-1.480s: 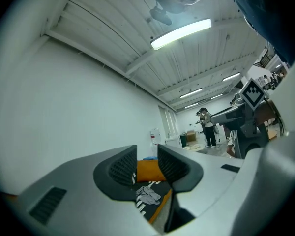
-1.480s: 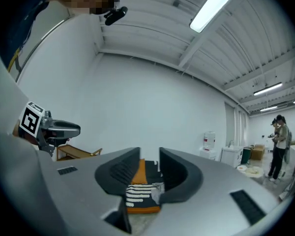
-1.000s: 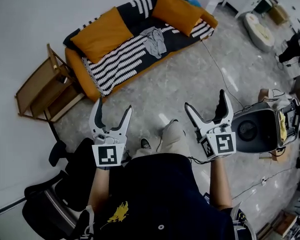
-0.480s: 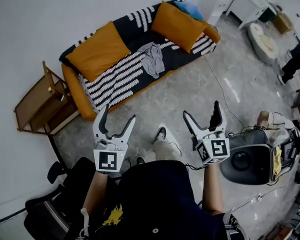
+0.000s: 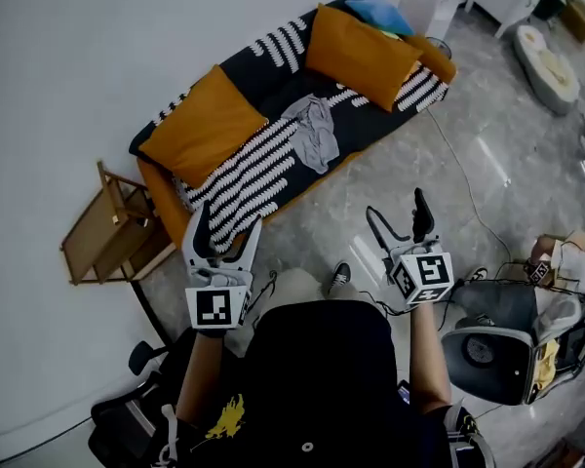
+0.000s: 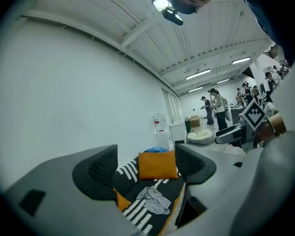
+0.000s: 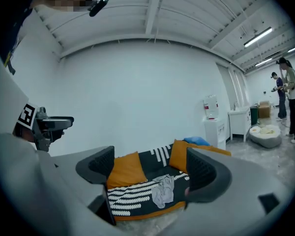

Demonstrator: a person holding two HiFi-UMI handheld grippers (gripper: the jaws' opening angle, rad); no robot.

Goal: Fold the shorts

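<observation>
On striped sofa — crumpled grey shorts

We wear dark navy short-sleeved top with small yellow emblem, pale beige trousers, dark sneaker with white sole. Our left claw and right claw: white bodies, black curved fingers, black-and-white marker cubes. Right claw's jaws closing, nothing between.

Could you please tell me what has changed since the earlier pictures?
The person has walked closer to the sofa, both tongs carried along; the right tongs are closing, nothing between their jaws. The left tongs stay open and empty; the grey shorts stay crumpled on the sofa.
</observation>
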